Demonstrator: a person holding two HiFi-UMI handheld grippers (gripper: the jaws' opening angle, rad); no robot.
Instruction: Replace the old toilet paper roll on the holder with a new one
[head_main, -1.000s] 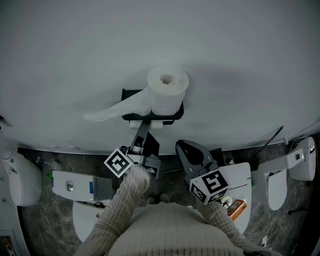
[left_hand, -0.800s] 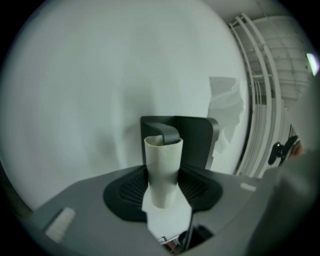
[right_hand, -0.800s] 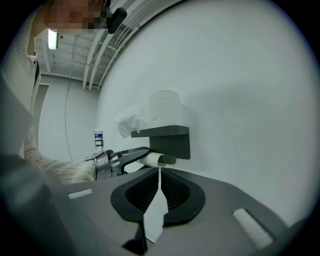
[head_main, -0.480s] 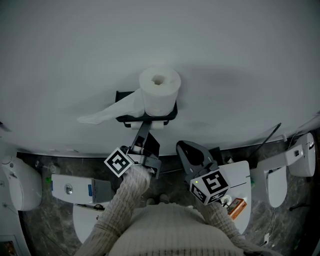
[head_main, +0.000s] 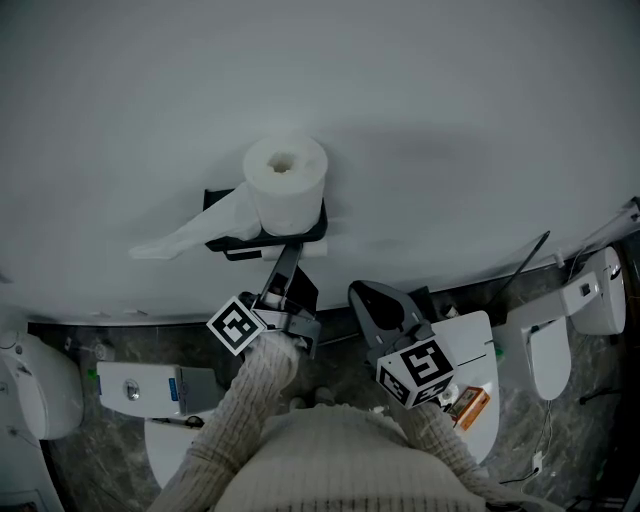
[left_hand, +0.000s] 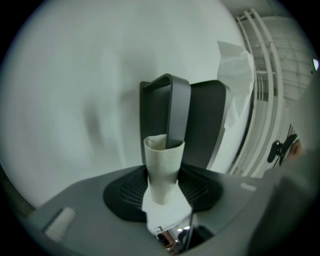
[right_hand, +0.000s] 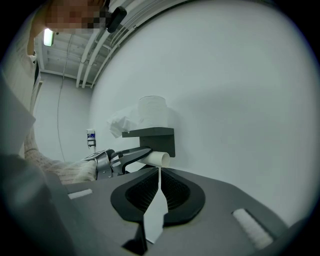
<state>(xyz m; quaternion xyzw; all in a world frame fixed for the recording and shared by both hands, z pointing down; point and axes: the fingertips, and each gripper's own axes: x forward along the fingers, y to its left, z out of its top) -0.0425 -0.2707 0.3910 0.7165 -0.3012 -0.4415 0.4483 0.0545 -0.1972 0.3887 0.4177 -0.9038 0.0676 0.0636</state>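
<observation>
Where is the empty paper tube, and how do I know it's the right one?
Look at the big pale wall and find the black holder fixed to it. Just under its shelf, the left tongs pinch a small bare cardboard tube. Unlike the fat white roll standing on top of the holder, it is thin, hollow and has no paper left.

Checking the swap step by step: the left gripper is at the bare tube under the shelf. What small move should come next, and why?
Probably ease the empty tube off the holder: the left gripper already pinches it, and the new roll waits on top.
</observation>
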